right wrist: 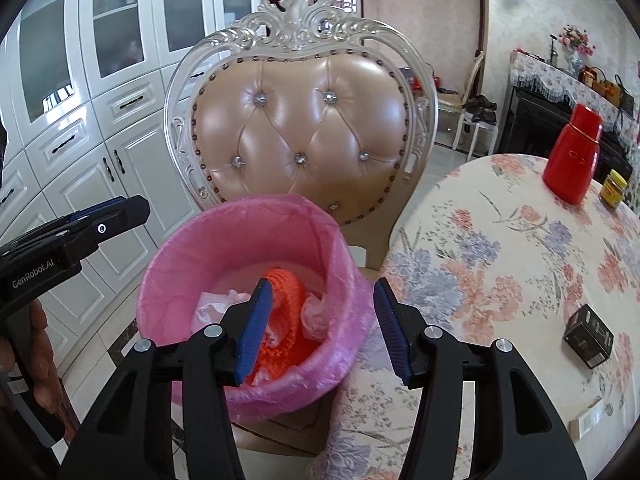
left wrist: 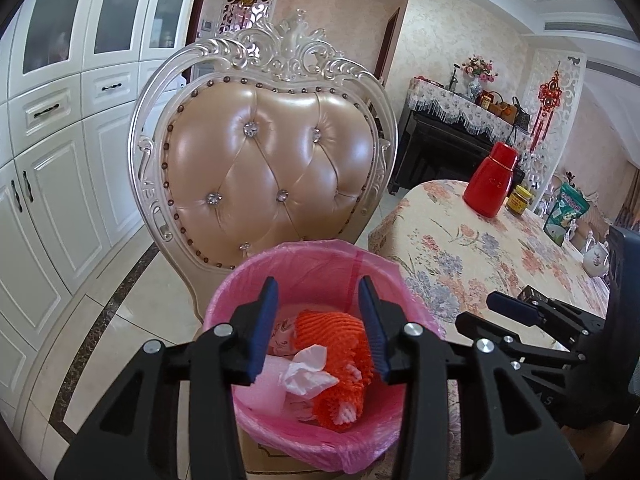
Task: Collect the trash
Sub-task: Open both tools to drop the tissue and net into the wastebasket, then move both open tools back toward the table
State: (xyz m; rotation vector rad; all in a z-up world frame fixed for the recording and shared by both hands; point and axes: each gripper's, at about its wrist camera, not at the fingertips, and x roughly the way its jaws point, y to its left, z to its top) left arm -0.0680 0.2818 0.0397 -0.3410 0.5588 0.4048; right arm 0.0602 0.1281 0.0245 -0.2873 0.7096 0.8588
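bin (left wrist: 256, 280): pink-lined, on a chair seat at the near left edge of the counter (left wrist: 472, 248); rim open and unobstructed from above
trash in bin: orange foam net (left wrist: 340, 344), crumpled white tissue (left wrist: 308, 372) and pale wrappers, lying loose on the bottom
black box (right wrist: 588, 334): small carton on the counter, right of the bin and well apart from it; likely next piece of trash, though that is a judgement
handling of box: probably light and stiff, thin card that dents under hard squeeze; best taken across its two long flat sides, not the corners
white slip (right wrist: 588, 418): flat pack or card near the counter's right near edge; thin, hard to pinch off the cloth, likely needs sliding to the edge
left gripper (left wrist: 324, 328): fingers (left wrist: 264, 328) partly apart, nothing between them, hanging over the bin mouth
right gripper (right wrist: 324, 328): fingers (right wrist: 256, 332) partly apart and empty, astride the bin's right rim, one inside, one outside
liner: soft film, loose over the rim; easy to snag on lifting away
red flask (right wrist: 572, 156): upright, far right on the counter, with a yellow-lidded jar (right wrist: 612, 192) just beside it; no trash, well clear of the box
chair back (right wrist: 304, 128): tufted, directly behind the bin; limits any far approach
tablecloth: floral, soft; may bunch under a dragged item
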